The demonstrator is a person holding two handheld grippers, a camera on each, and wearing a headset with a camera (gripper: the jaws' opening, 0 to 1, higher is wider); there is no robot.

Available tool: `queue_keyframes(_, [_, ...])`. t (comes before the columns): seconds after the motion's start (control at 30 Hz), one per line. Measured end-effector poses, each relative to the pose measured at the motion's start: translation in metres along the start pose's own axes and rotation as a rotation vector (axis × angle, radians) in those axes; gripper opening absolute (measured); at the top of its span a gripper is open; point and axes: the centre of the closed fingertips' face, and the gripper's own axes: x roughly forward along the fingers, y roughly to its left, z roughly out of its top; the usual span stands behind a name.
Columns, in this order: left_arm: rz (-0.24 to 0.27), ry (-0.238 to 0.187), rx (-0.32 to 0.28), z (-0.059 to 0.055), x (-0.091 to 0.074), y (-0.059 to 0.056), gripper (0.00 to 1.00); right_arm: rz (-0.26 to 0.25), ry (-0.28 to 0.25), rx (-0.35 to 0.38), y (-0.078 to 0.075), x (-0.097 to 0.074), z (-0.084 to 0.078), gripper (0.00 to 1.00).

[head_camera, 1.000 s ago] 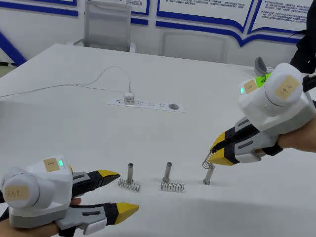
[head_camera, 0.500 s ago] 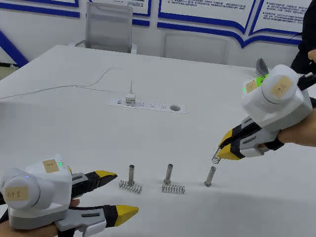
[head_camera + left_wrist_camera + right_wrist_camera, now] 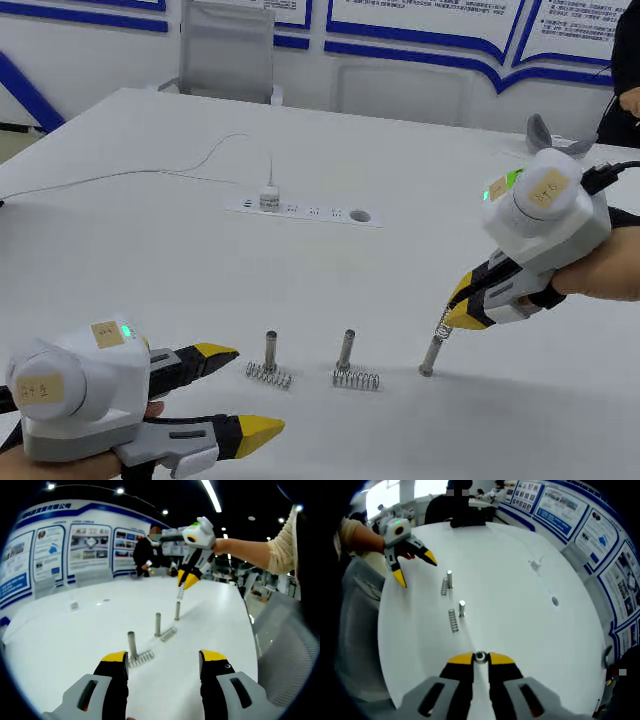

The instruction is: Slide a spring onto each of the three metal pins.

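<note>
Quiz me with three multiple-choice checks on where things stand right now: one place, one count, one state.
1. Where is the spring held by the right tongs?
A. At the top of the pin nearest them
B. On the floor
C. On the middle pin
2. How many springs lie flat on the table?
A. One
B. Two
C. Three
3. How are the left tongs?
A. Open, holding nothing
B. Shut on a spring
C. Shut on a pin
Answers: 1 A, the held spring hangs at that pin's tip; 2 B, one lies beside each of the other two pins; 3 A, a wide gap shows between their yellow tips.
</note>
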Motion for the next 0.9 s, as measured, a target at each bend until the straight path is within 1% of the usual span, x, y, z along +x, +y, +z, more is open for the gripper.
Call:
queue_keyframes(0.2, [0.004,0.002,-0.001,-0.002,-0.001,0.001,0.58,0.006,0.006,0.003,0.0,0.005,-0.002,0.12])
queue_keyframes(0.37, [0.005,0.003,-0.003,-0.002,-0.001,0.002,0.58,0.008,0.025,0.004,0.0,0.009,-0.006,0.12])
queue_keyframes(0.47, [0.005,0.003,-0.003,-0.003,-0.001,0.002,0.58,0.01,0.022,0.012,0.0,0.012,-0.007,0.12])
queue_keyframes(0.9, [0.001,0.004,-0.003,-0.003,0.0,0.001,0.57,0.023,0.035,0.062,0.002,0.036,-0.019,0.12])
